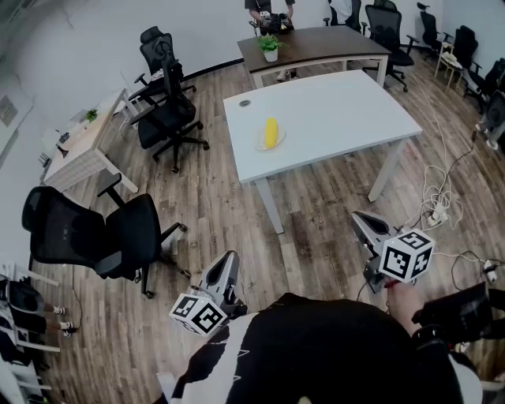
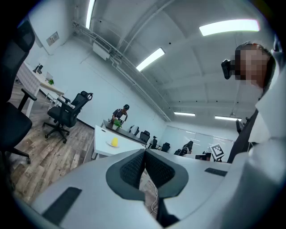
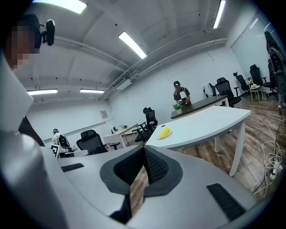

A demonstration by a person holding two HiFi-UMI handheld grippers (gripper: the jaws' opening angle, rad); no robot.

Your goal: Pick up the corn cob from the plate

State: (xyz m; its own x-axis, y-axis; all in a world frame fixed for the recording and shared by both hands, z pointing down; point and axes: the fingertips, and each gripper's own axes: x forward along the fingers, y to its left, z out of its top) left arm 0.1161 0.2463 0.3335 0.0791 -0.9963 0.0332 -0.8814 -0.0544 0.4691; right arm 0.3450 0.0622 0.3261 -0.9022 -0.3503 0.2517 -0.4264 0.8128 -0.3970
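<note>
A yellow corn cob (image 1: 271, 132) lies on a small white plate (image 1: 261, 145) near the left part of a white table (image 1: 339, 118), far ahead of me. The cob (image 2: 115, 142) looks small and distant in the left gripper view, and the cob (image 3: 164, 132) on its plate shows in the right gripper view too. My left gripper (image 1: 231, 264) is held low at the bottom left, its jaws shut and empty. My right gripper (image 1: 359, 221) is at the bottom right, shut with nothing in it. Both are well short of the table.
Black office chairs (image 1: 170, 118) stand left of the table, another chair (image 1: 102, 233) nearer me. A dark desk (image 1: 316, 43) with a potted plant (image 1: 270, 47) and a person (image 1: 268, 12) is behind. Cables (image 1: 438, 197) lie on the wooden floor at right.
</note>
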